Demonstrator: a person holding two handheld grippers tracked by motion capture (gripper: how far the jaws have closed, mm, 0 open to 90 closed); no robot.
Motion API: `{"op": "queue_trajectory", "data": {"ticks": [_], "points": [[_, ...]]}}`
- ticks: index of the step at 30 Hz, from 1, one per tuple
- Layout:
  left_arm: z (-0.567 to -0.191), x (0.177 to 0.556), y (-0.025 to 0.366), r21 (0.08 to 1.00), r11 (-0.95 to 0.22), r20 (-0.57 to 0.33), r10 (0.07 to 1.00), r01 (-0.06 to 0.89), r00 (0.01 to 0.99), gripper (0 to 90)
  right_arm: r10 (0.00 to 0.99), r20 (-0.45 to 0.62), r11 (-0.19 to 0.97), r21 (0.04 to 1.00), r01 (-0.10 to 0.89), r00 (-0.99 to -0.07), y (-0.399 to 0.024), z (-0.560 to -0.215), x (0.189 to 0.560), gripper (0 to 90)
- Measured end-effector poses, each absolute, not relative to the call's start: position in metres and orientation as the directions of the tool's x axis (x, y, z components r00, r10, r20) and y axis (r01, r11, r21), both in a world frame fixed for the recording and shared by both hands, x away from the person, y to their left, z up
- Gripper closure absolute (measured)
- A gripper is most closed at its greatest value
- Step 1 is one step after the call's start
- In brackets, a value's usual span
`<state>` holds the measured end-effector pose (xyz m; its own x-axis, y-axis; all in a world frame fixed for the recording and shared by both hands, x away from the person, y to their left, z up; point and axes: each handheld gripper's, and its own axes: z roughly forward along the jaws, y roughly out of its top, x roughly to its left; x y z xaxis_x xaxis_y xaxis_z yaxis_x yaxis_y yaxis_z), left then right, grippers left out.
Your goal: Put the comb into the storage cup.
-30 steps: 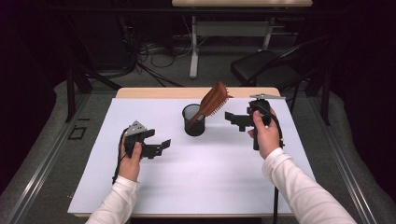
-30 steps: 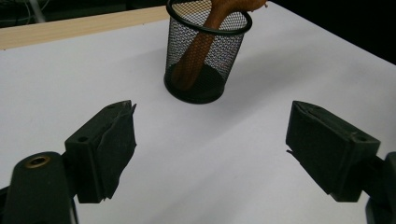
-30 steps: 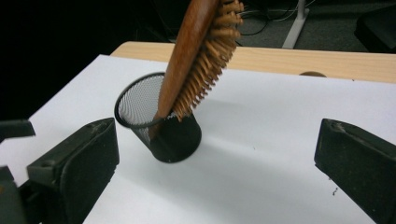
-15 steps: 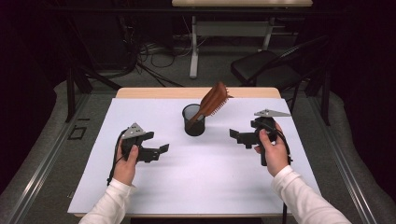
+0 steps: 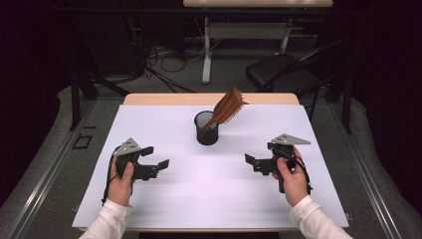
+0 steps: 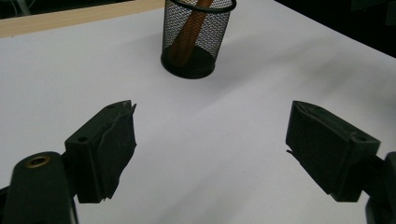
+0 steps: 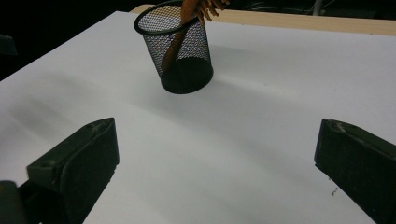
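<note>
White table (image 5: 209, 199) carries a black mesh cup (image 5: 206, 128) mid-back, a brown hairbrush (image 5: 226, 108) leaning inside it. Left gripper (image 5: 155, 158) and right gripper (image 5: 252, 162) hover nearer, both jaws spread, empty. No readable writing.

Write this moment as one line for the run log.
left gripper: open, empty | right gripper: open, empty | hairbrush: leaning in mesh cup

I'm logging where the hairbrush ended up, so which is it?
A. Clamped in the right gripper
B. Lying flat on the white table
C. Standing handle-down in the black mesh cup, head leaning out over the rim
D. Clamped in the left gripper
C: the wooden hairbrush has its handle down inside the black mesh cup, with its head tilted out past the rim; the left gripper and right gripper are both open and empty.
</note>
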<state>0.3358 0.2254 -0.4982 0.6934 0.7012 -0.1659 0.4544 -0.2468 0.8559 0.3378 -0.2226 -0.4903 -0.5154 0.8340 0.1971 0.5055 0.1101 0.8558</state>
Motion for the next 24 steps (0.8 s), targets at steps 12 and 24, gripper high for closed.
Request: {"op": "queue_trajectory", "data": {"ticks": [12, 24], "points": [[-0.510, 0.326, 0.238, 0.866, -0.225, -0.171, 0.705, 0.446, 0.688, 16.1, 0.838, 0.253, 0.035, 0.859, 0.510, -0.484, -0.242, -0.517, 0.314, 0.0], [-0.521, 0.324, 0.244, 0.876, -0.226, -0.156, 0.704, 0.427, 0.693, 16.1, 0.865, 0.207, 0.042, 0.878, 0.478, -0.457, -0.257, -0.539, 0.297, 0.0]]}}
